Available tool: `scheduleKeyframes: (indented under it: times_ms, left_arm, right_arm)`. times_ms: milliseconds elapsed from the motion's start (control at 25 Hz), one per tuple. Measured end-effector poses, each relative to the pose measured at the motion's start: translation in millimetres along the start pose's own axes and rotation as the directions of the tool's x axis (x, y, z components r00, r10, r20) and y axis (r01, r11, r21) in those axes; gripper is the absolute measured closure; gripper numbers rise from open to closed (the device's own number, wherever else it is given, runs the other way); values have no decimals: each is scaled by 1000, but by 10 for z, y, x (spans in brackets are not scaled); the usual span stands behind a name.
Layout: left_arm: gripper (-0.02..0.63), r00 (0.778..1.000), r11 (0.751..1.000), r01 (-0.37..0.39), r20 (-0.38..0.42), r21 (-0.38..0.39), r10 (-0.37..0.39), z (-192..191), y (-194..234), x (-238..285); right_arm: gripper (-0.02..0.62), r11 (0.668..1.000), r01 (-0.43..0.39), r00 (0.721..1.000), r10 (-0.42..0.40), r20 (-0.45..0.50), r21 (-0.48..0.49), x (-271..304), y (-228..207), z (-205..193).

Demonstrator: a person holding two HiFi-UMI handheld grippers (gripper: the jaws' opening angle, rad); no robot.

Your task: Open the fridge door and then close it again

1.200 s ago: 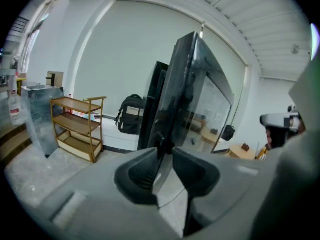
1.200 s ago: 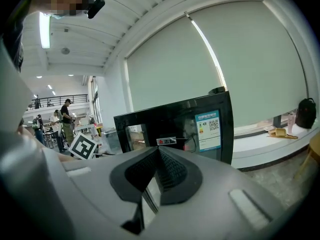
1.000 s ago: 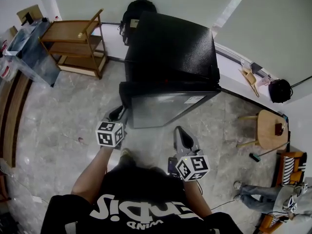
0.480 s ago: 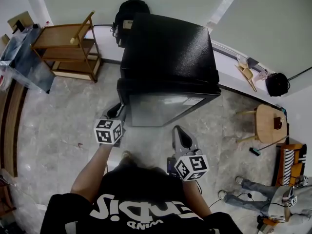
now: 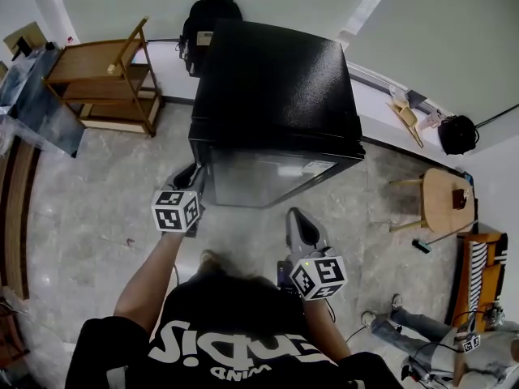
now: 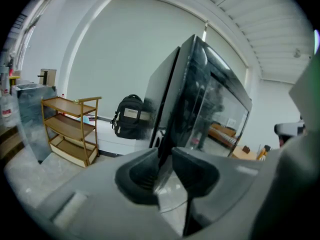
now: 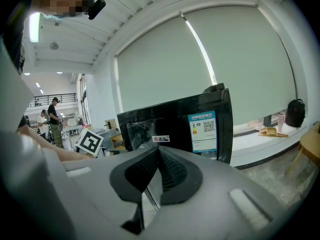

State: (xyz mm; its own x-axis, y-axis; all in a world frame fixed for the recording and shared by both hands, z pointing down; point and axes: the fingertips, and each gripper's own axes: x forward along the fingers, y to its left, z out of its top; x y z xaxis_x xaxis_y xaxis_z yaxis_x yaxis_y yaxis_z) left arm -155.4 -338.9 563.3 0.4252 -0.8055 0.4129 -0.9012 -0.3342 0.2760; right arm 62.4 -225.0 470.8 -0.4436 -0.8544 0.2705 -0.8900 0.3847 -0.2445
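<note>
At fridge door [image 5: 272, 181] edge | left gripper [image 5: 195, 177] swung it nearer shut

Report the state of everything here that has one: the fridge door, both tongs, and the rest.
fridge door: nearly shut, with what looks like a narrow gap at the gripped edge.
left tongs: closed on the fridge door's free edge.
right tongs: shut, empty, not touching the door.
backpack: standing upright.
wooden shelf rack: standing upright.
</note>
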Motion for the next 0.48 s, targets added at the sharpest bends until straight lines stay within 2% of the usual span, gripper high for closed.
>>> scheduleKeyframes:
  times_ms: [480]
  left_arm:
    - [521,1000,1000,-18,3,-10,18,-10,-4,-4]
  right_arm:
    - [598,1000,-7,1000,7,-1,-3,-77,-17,-5]
